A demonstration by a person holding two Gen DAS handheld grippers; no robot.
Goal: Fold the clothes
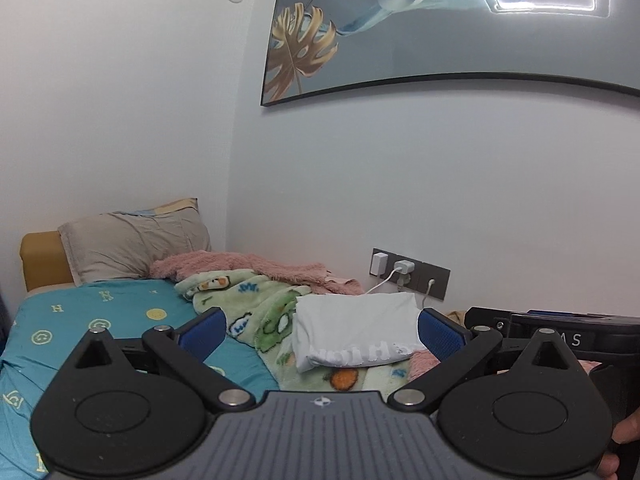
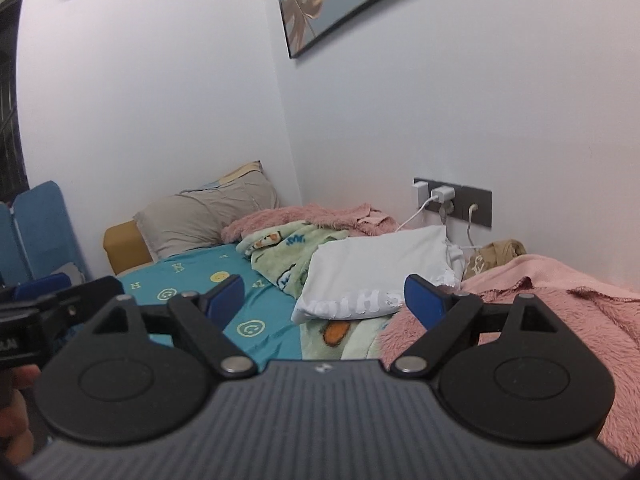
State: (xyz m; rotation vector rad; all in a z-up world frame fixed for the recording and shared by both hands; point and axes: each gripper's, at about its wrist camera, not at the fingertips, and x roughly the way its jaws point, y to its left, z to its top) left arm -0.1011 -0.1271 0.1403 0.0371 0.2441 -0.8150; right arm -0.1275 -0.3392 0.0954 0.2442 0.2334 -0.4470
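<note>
Scene: I am looking along both grippers at a bed with a teal smiley-print sheet (image 1: 92, 320), a beige pillow (image 1: 132, 246) lying at ten o'clock.
Garment: a white T-shirt (image 1: 356, 330) is sitting folded into a neat rectangle on the green cartoon blanket (image 1: 256, 312) at twelve o'clock, a grey print showing along its near edge.
Left gripper (image 1: 322, 330): its jaws are standing released and wide, gripping nothing, the shirt lying well beyond the blue pads.
Right gripper (image 2: 324, 298): likewise spread and empty, hovering over the pink fleece blanket (image 2: 540, 320) at four o'clock.
Step in hand: I am judging this fold finished and both hands to be backing off.
Doing it well: I am keeping both tips high and clear so nothing snags the stack, and watching the charger cables (image 2: 416, 212) at one o'clock.
Next candidate: a tan garment (image 2: 496, 256) is lying crumpled near the wall.
</note>
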